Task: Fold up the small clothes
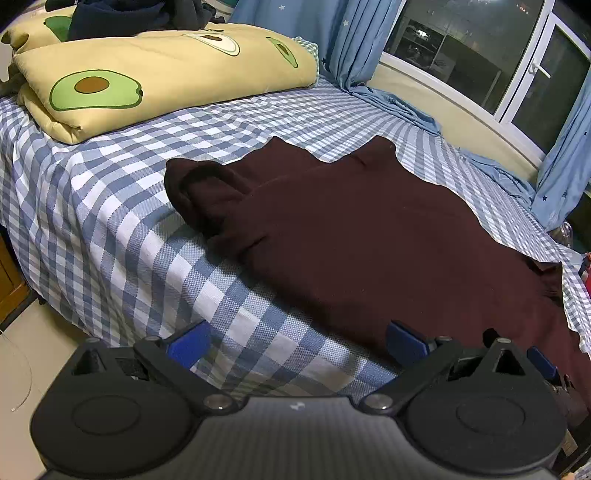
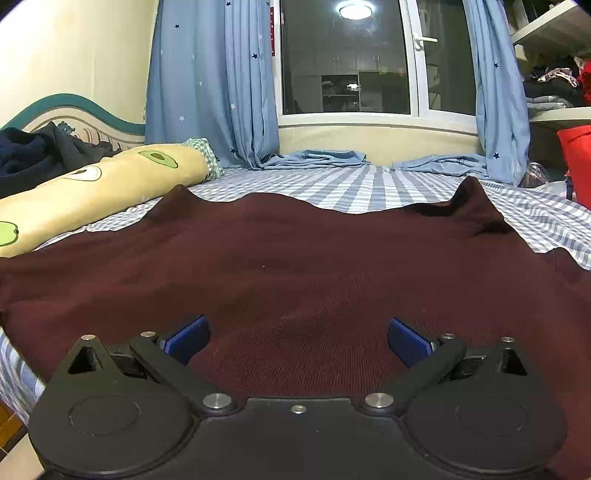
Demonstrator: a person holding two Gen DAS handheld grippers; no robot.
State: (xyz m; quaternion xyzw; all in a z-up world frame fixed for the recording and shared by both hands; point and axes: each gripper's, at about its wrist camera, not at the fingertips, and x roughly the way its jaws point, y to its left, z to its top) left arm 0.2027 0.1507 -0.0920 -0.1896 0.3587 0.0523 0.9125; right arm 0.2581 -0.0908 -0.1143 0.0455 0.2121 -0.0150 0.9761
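Observation:
A dark maroon garment (image 1: 369, 229) lies spread flat on the blue-and-white checked bed sheet (image 1: 122, 206), with a folded sleeve at its left end. My left gripper (image 1: 297, 341) is open and empty, low over the bed's near edge at the garment's hem. In the right wrist view the same garment (image 2: 295, 258) fills the middle. My right gripper (image 2: 298, 338) is open and empty, just above the cloth near its front edge. Blue pads (image 2: 188, 338) stand wide apart.
A folded yellow avocado-print quilt (image 1: 166, 74) lies at the bed's head with dark clothes (image 1: 129, 18) on top. Blue star curtains (image 2: 210, 81) and a window (image 2: 347, 59) are behind the bed. A red bag (image 2: 576, 162) stands at the right. The floor (image 1: 33, 350) is at the lower left.

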